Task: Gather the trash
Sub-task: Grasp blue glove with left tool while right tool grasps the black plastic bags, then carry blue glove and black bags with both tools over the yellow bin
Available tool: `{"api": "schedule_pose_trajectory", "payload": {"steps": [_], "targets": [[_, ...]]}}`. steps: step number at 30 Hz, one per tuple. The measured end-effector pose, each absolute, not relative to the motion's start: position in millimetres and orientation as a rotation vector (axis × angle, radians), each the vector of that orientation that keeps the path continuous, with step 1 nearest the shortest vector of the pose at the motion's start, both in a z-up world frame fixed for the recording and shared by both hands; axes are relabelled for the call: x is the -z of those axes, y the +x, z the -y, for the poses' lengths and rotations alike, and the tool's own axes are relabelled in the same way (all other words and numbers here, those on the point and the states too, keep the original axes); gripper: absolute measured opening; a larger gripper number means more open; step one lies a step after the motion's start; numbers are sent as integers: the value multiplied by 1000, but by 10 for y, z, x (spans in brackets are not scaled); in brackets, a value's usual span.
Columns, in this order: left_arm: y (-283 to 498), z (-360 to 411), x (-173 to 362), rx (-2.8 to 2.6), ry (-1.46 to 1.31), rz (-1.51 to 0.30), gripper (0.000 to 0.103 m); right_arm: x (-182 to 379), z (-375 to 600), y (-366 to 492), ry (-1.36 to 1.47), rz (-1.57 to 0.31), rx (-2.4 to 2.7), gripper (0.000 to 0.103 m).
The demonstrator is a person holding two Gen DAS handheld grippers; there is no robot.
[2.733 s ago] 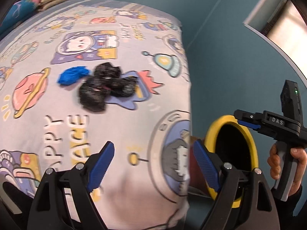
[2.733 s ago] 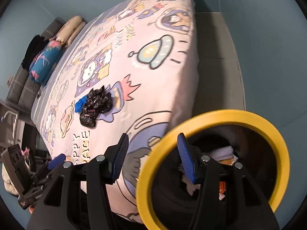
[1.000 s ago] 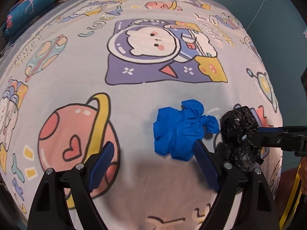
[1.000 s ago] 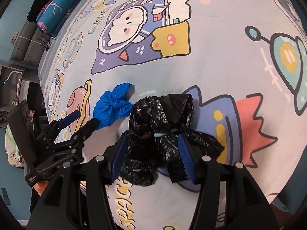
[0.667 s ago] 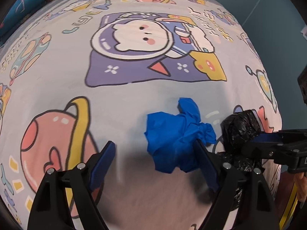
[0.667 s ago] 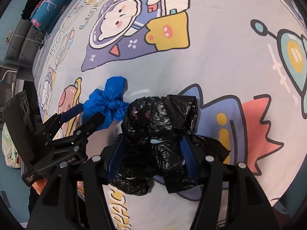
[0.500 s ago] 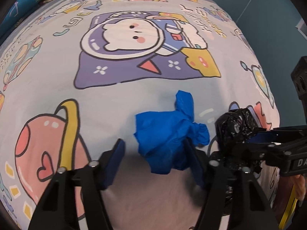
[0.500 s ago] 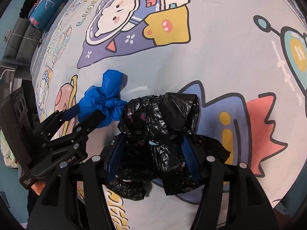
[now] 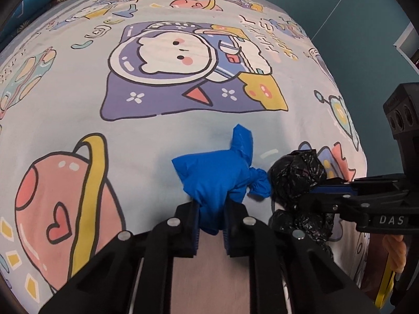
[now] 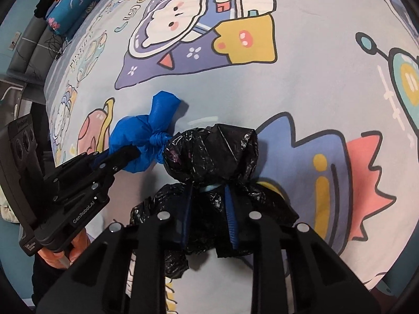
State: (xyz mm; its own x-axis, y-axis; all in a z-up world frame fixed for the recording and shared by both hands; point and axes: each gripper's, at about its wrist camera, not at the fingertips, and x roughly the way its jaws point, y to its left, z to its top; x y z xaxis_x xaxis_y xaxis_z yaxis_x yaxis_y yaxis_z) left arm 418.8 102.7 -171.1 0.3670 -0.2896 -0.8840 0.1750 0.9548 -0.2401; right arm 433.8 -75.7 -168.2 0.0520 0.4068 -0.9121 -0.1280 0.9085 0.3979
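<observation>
Step in hand: secure both bags before lift. Confirm firm bite on plastic, then raise straight off bed.
Left gripper: jaws together, clamped on blue bag, which lies on bed beside black bag.
Right gripper: jaws closing, black bag between them, pads pressing film.

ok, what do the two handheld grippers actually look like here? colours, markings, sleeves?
Both are matte black plastic frames with silver round bolt heads and blue ribbed finger pads. The right gripper, seen from the side, carries white "DAS" lettering and a black camera block at the rear. The left gripper reads "GenRoboAI" in white, with a similar block. A dark sleeve shows below the hand that holds it. No cables visible.
</observation>
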Motion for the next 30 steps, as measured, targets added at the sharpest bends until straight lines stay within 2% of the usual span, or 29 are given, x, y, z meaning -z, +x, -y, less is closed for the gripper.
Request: {"api": "schedule_pose_trajectory", "payload": {"steps": [30], "targets": [[2971,-1317,1022,243,-193,-1031,11,1034,1111,3259,264,-1379,-466,20]]}}
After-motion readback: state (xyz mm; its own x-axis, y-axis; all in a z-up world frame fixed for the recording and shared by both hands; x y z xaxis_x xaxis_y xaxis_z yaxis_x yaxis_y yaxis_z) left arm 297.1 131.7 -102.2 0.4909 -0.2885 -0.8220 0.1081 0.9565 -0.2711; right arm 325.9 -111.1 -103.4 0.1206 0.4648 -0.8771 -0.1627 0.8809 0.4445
